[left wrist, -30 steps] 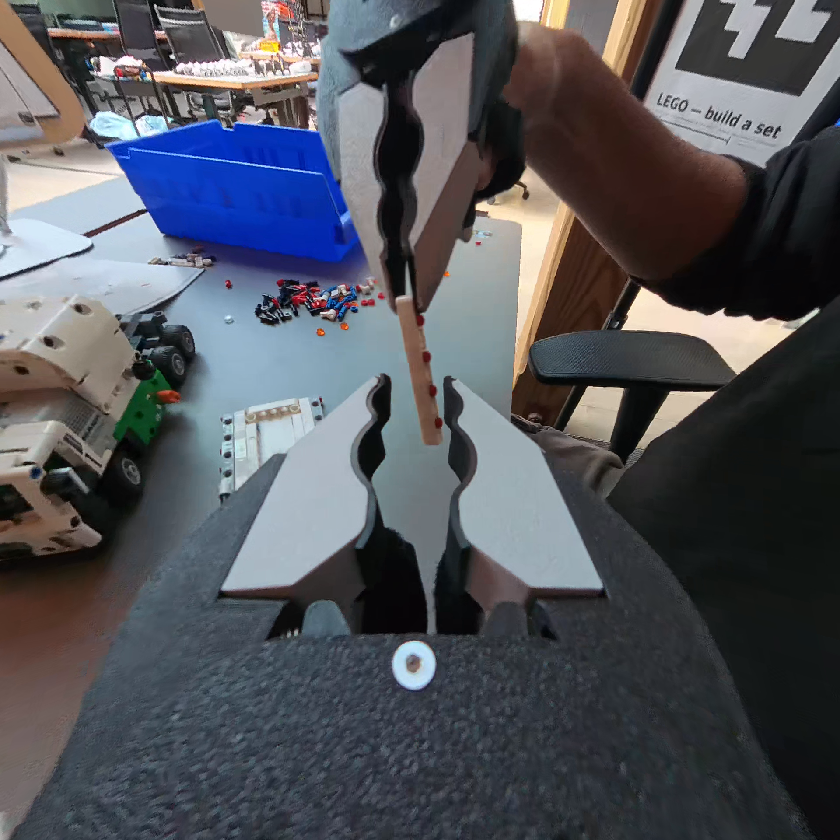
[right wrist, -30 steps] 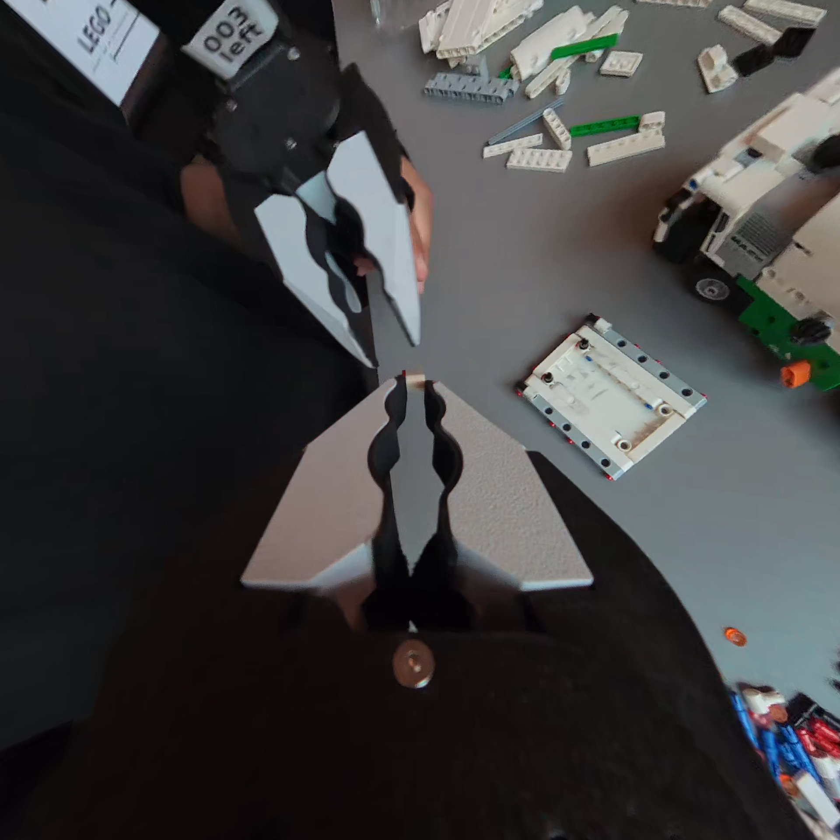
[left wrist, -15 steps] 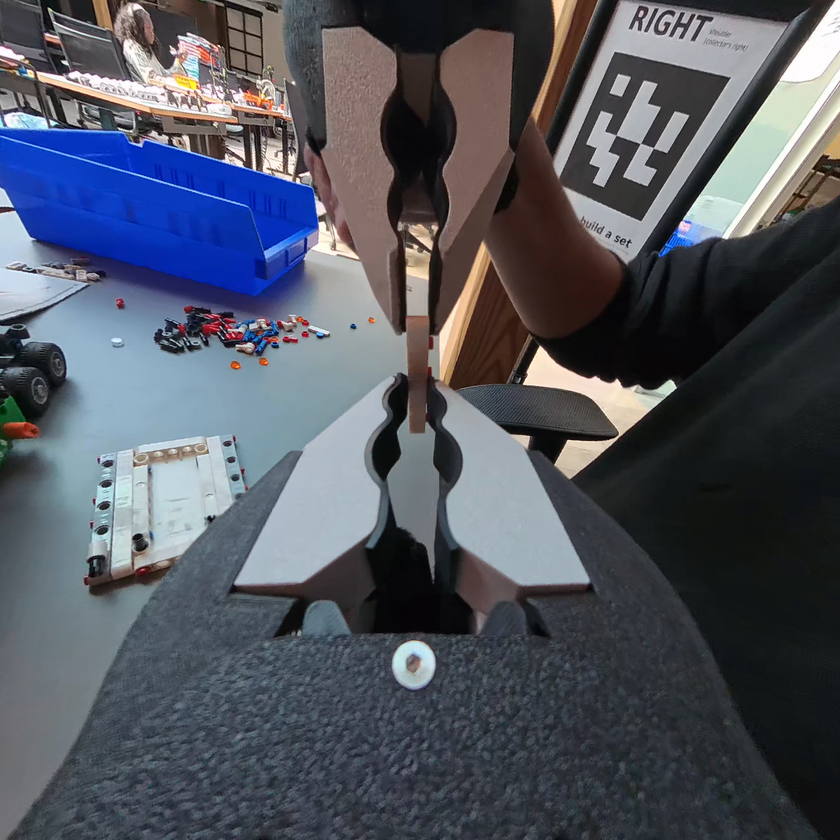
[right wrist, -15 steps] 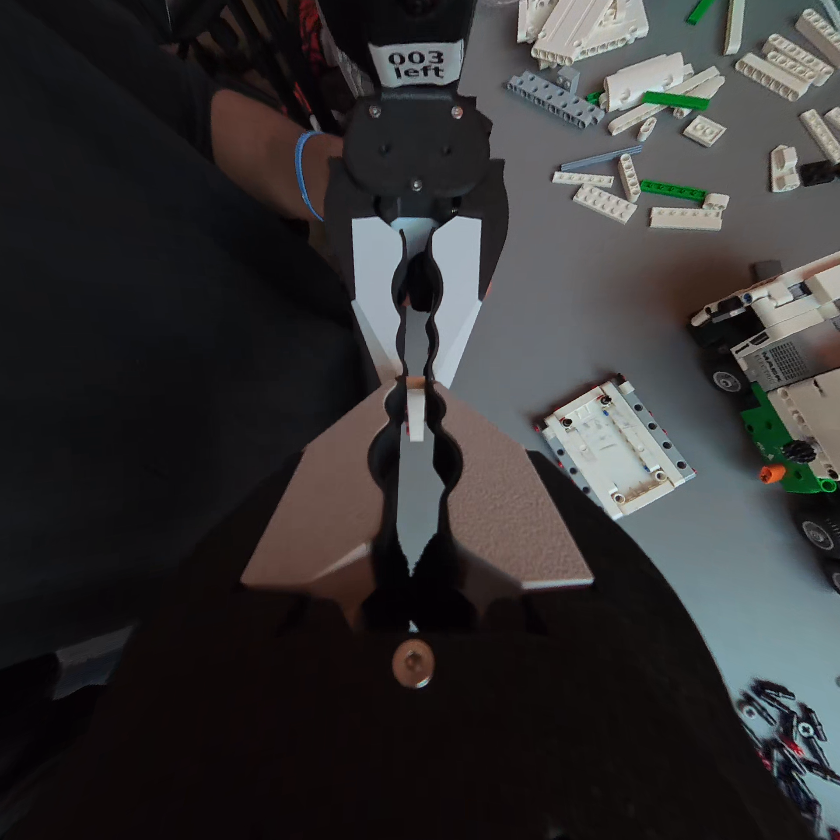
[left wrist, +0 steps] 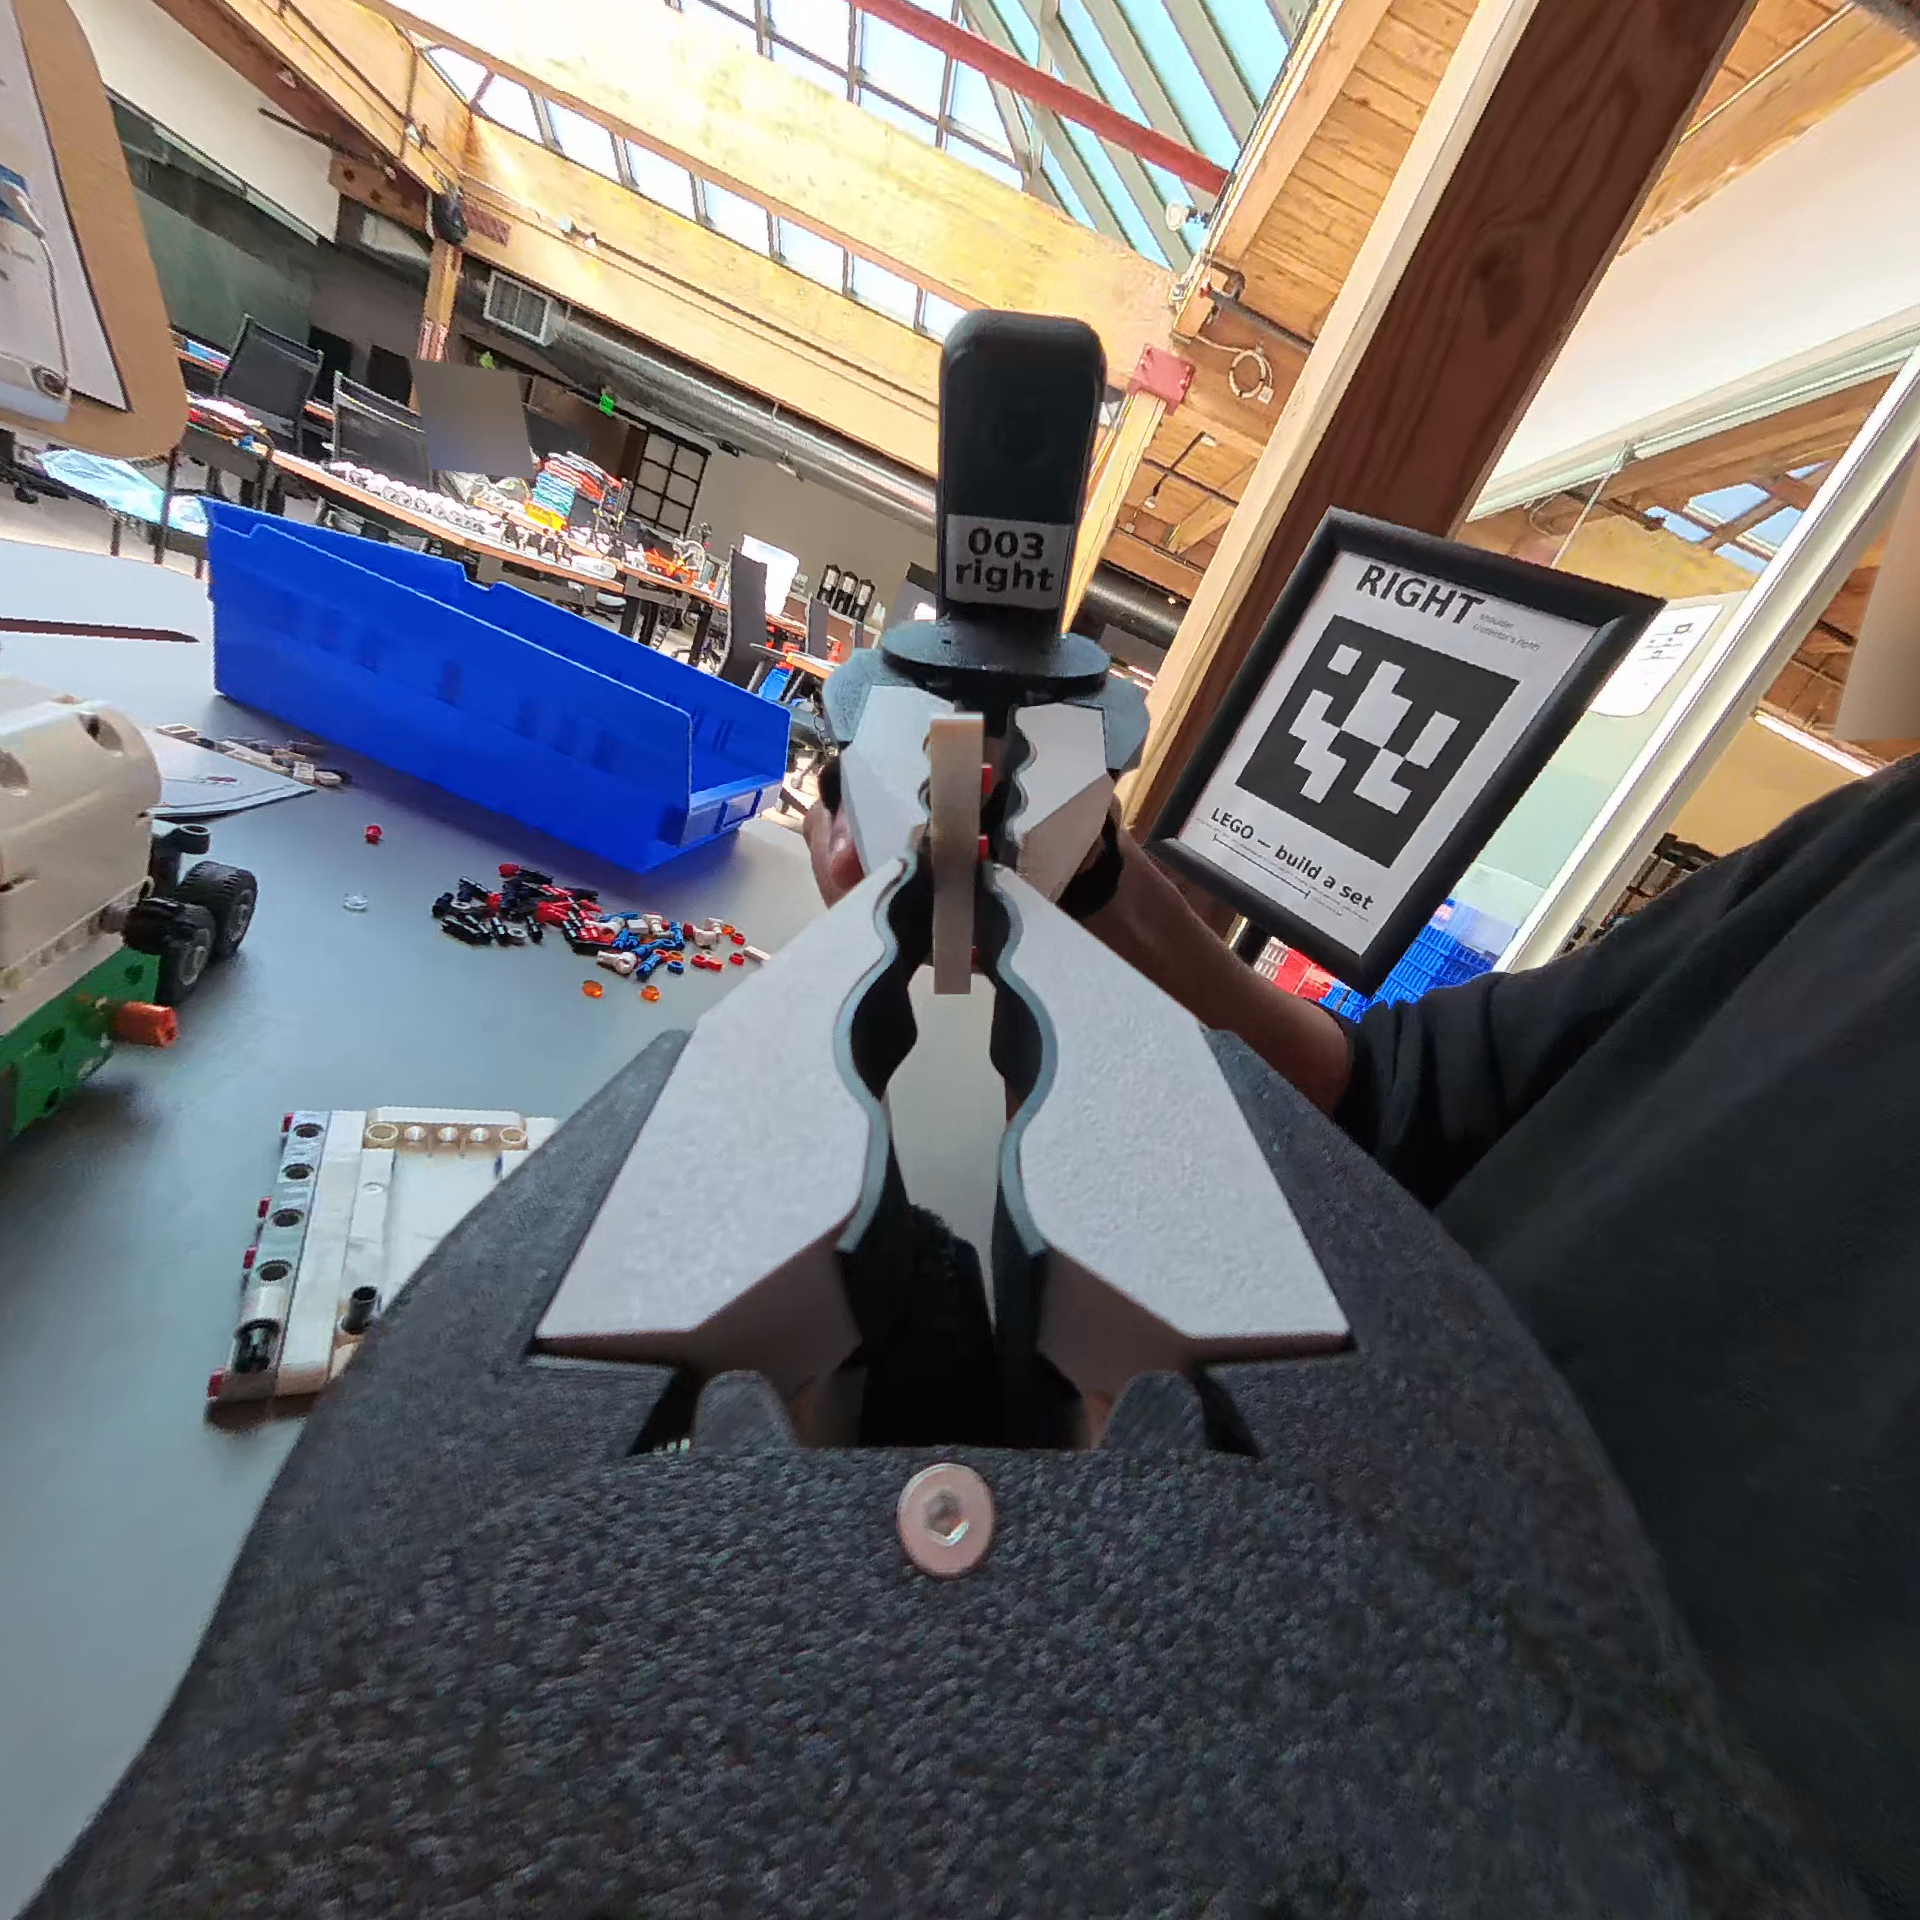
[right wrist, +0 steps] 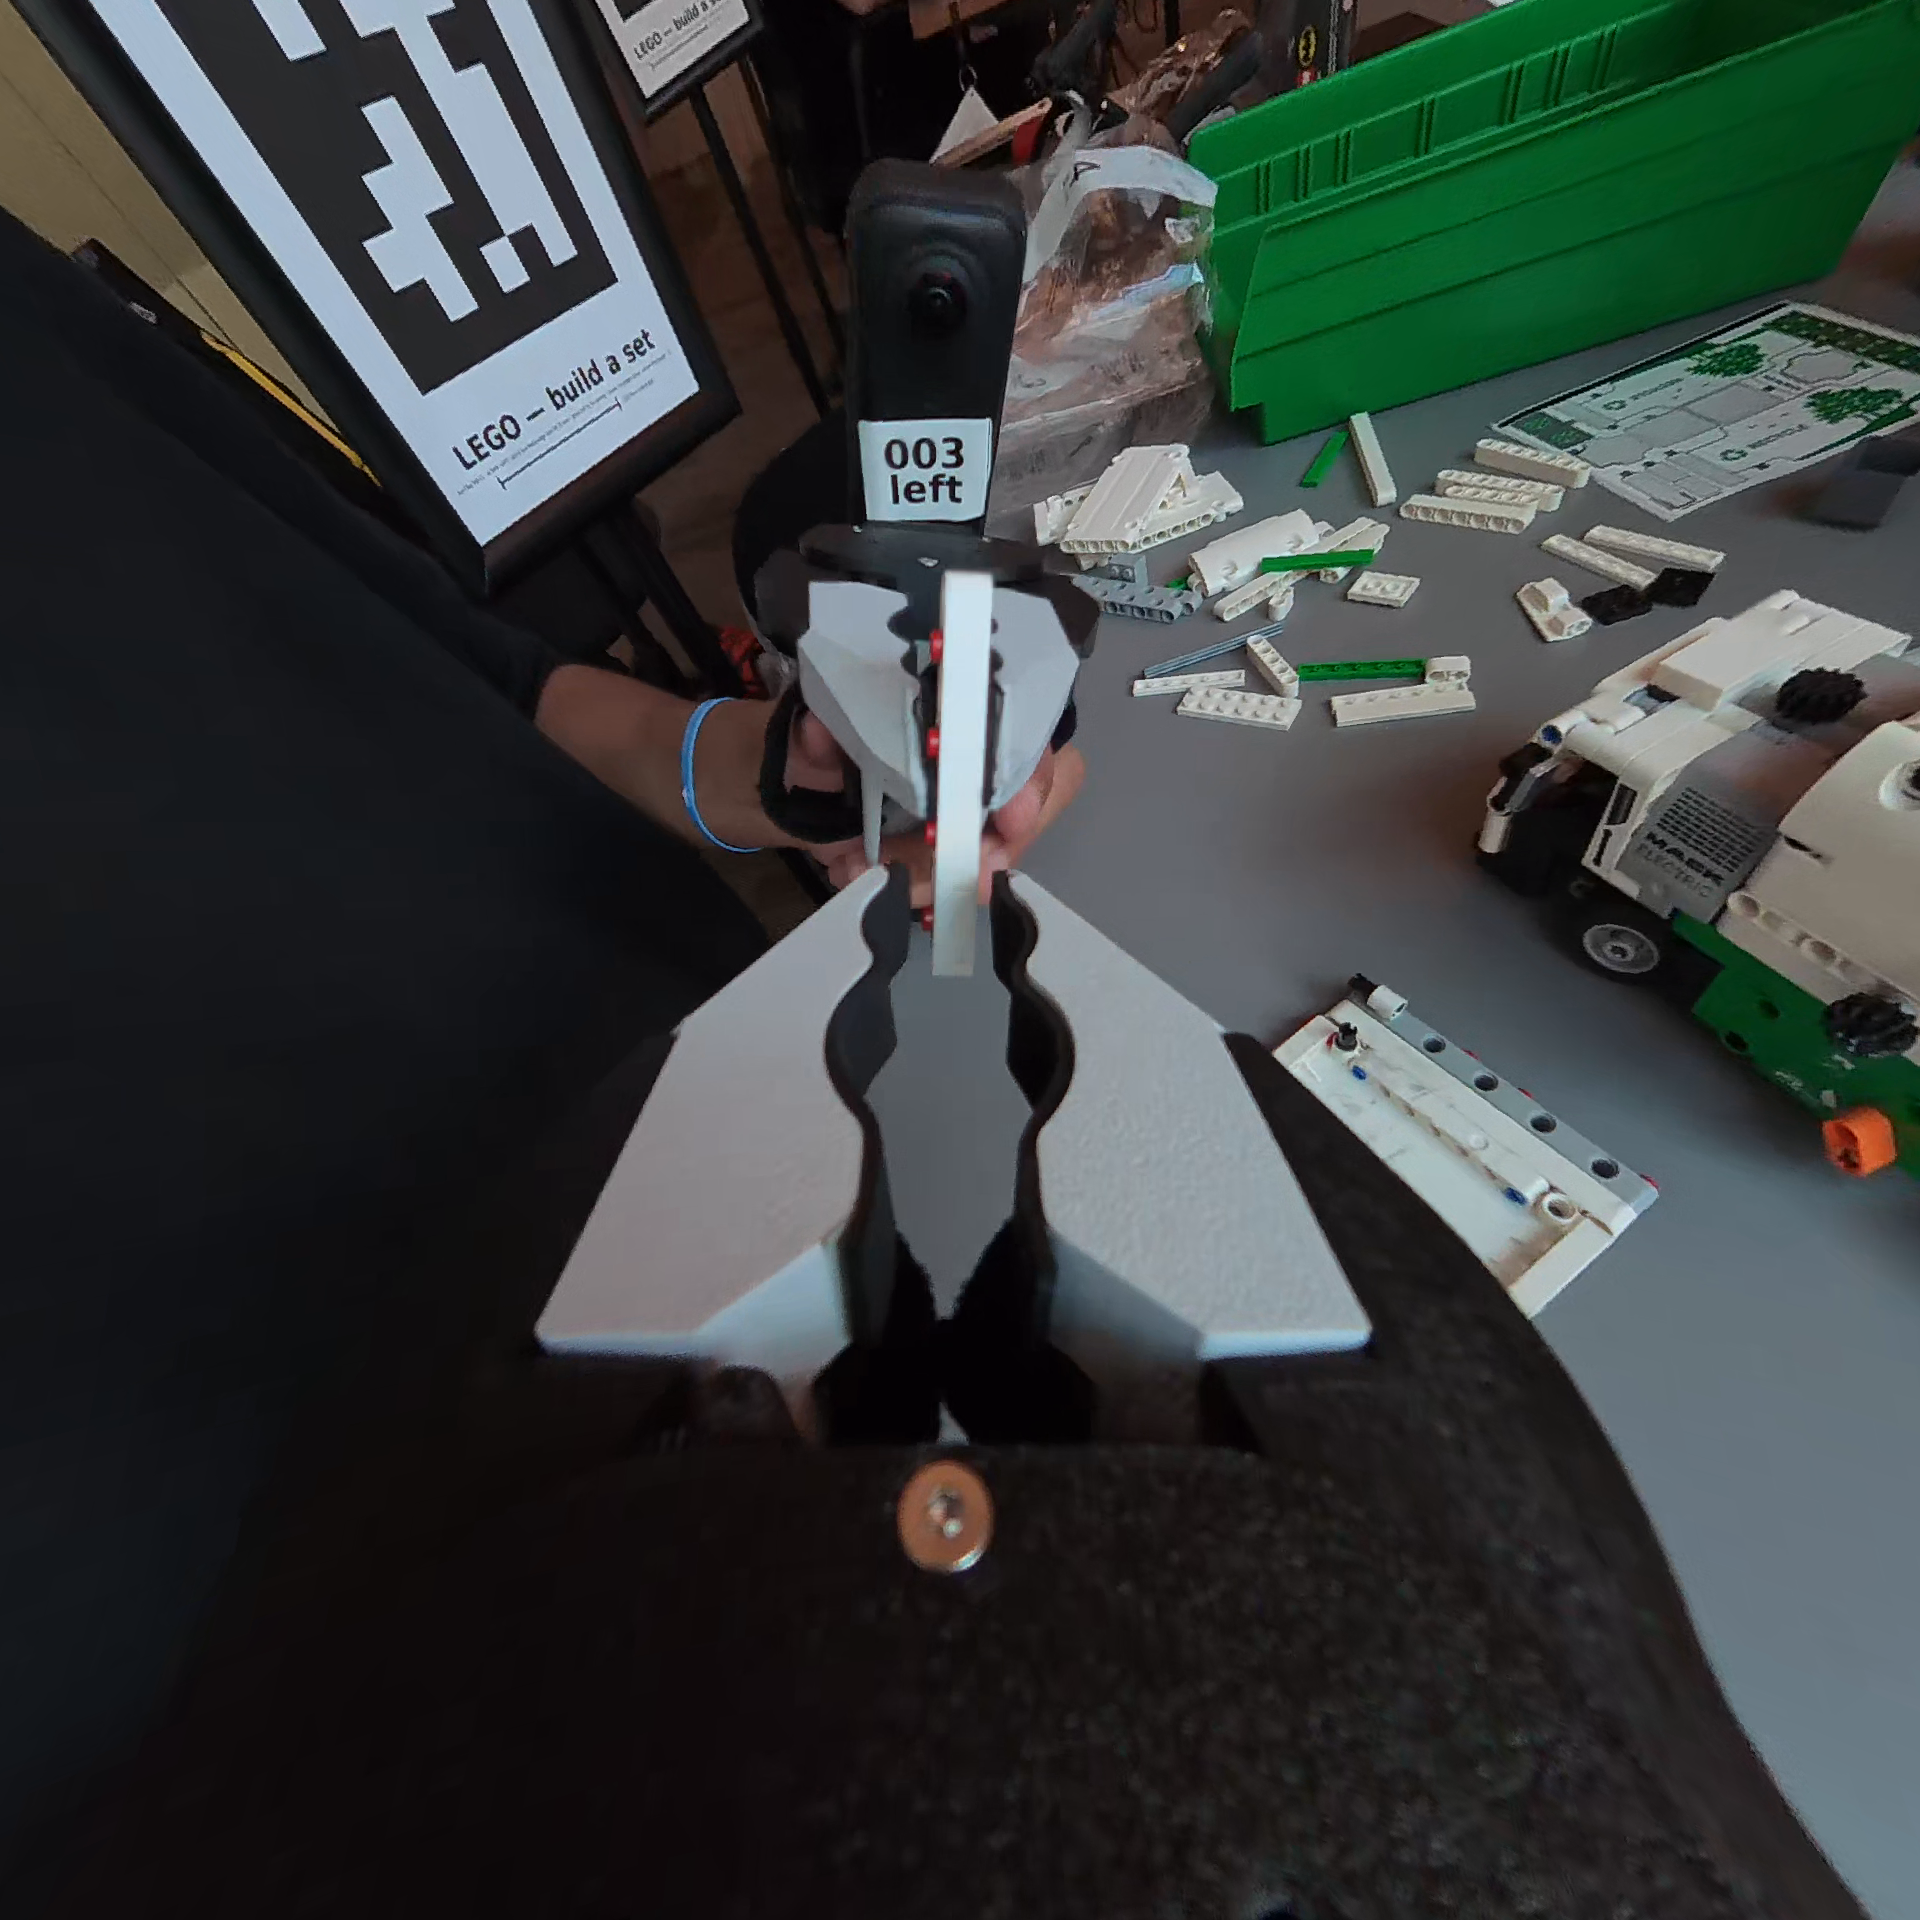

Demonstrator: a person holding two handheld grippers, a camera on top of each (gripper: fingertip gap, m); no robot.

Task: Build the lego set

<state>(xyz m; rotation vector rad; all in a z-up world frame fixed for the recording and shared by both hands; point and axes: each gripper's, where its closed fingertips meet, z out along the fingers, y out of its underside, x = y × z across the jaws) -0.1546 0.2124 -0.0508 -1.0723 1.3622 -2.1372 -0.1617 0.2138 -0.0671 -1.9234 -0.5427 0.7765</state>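
Both left gripper (left wrist: 954,885) and right gripper (right wrist: 943,883) jaws pinch one flat red-pinned beam (left wrist: 952,800).

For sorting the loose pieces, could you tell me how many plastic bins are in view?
2. A blue bin lies beyond the small loose pins in the left wrist view; a green bin stands beyond the white beams in the right wrist view. More may be hidden.

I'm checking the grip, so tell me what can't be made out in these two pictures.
- Grip, both views: whether the left tool or the right tool clamps the white beam; the fingertips flank it, contact unclear.
- Truck: cut off by the left wrist view's left edge.
- Flat panel: partly hidden behind the left tool's body.
- Small parts pile: too small to sort.
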